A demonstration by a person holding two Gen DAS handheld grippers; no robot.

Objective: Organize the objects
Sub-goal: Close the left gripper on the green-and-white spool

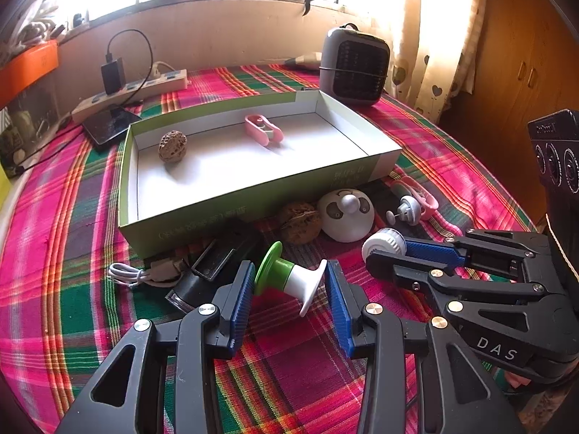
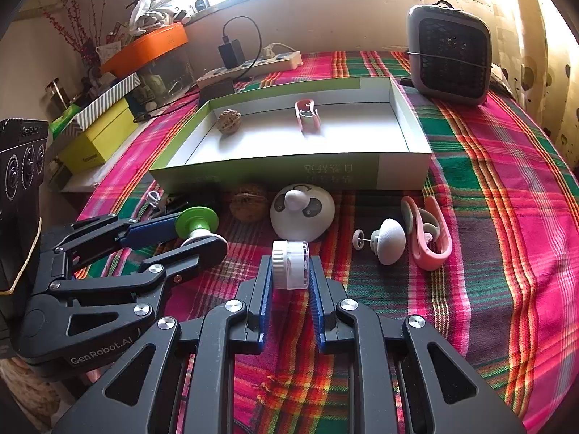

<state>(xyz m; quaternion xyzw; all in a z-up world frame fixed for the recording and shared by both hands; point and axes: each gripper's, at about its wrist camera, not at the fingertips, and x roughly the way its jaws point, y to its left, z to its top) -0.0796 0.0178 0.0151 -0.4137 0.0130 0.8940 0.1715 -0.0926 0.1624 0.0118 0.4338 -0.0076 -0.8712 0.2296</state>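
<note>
Inside open box (image 1: 253, 188) – walnut (image 1: 172, 145), pink clip (image 1: 263, 129); left fingers (image 1: 289, 282) clamp green-white spool (image 1: 289, 277), right fingers (image 2: 291, 275) clamp clear jar (image 2: 290, 264).

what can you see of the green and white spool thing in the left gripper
The green and white plastic spool has a green flange, a green-then-white waist and a wide white flange. It lies tilted on its side above the plaid cloth, between the left gripper's blue fingers, which touch both flanges.
</note>
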